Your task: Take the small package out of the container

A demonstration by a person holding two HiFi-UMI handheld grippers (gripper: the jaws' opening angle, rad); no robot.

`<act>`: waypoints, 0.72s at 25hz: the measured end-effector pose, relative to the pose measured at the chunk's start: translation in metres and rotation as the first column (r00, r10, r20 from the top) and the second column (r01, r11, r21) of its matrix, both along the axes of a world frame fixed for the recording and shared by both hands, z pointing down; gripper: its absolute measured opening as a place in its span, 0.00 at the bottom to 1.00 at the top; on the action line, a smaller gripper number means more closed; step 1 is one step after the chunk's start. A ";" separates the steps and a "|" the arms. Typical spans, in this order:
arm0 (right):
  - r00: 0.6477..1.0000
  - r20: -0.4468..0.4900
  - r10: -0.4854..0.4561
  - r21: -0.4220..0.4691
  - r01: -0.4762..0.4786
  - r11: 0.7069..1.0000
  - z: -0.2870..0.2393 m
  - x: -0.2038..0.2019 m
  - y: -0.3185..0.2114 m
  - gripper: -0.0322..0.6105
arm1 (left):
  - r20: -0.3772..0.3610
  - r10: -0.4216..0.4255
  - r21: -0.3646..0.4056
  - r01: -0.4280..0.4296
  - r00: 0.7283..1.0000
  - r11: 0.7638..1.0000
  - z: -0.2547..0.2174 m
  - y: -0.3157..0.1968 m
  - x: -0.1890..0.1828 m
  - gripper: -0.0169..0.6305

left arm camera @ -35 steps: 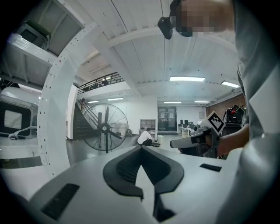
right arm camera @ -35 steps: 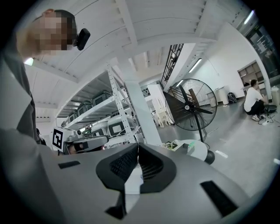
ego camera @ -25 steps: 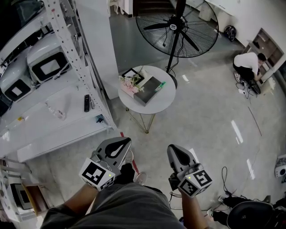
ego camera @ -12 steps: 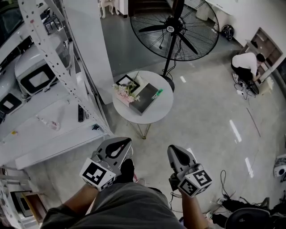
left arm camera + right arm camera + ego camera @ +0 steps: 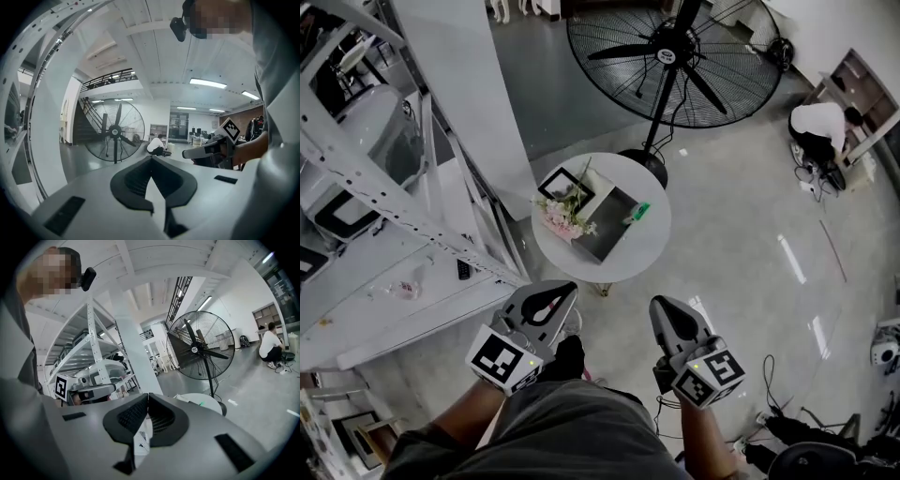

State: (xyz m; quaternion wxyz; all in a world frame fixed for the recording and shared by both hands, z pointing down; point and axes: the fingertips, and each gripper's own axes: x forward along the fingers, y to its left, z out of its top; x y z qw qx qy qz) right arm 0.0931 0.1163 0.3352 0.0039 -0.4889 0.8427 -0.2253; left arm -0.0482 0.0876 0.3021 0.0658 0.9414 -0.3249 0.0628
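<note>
White perforated-steel shelving [image 5: 389,202] fills the left side. Left gripper [image 5: 558,296]: grey shell, jaws pressed together, nothing between them. Round white table [image 5: 649,246] ahead: black frame [image 5: 561,184] and pink flowers [image 5: 562,217] at its left edge, dark rectangular container [image 5: 609,234] at centre. Small green package [image 5: 639,209] sits at the container's right edge, seemingly inside. Right gripper [image 5: 664,312]: jaws clenched, empty. Both carry black-and-white square markers [image 5: 499,360]. Wire-caged floor fan [image 5: 675,52] behind the table. Crouching person [image 5: 818,127] far right.
</note>
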 end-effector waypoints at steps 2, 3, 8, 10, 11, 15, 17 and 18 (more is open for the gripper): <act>1.000 -0.001 0.007 -0.008 -0.007 1.000 0.003 -0.004 -0.022 0.08 | 0.001 0.010 0.000 -0.010 1.000 1.000 0.003 -0.023 -0.004 0.05; 1.000 -0.001 0.009 -0.011 -0.009 1.000 0.004 -0.007 -0.033 0.08 | 0.001 0.014 -0.002 -0.014 1.000 1.000 0.004 -0.035 -0.006 0.05; 1.000 -0.013 0.017 -0.031 -0.018 0.999 0.007 -0.021 -0.082 0.08 | -0.005 0.026 -0.024 -0.026 1.000 0.999 0.008 -0.087 -0.020 0.05; 1.000 -0.021 0.021 -0.041 -0.021 0.999 0.008 -0.026 -0.098 0.08 | -0.012 0.033 -0.027 -0.034 0.999 0.999 0.008 -0.104 -0.024 0.05; 0.999 -0.024 0.022 -0.045 -0.023 0.999 0.008 -0.028 -0.106 0.08 | -0.015 0.036 -0.026 -0.037 0.999 0.999 0.008 -0.112 -0.026 0.05; 0.999 -0.038 0.031 -0.048 -0.033 0.998 0.008 -0.033 -0.134 0.08 | -0.013 0.043 -0.048 -0.044 0.999 0.998 0.012 -0.139 -0.032 0.05; 0.998 -0.044 0.035 -0.049 -0.037 0.998 0.007 -0.035 -0.144 0.08 | -0.016 0.046 -0.050 -0.046 0.999 0.998 0.012 -0.149 -0.034 0.05; 0.998 -0.047 0.036 -0.050 -0.039 0.998 0.007 -0.036 -0.149 0.08 | -0.021 0.047 -0.038 -0.048 0.999 0.998 0.010 -0.154 -0.035 0.05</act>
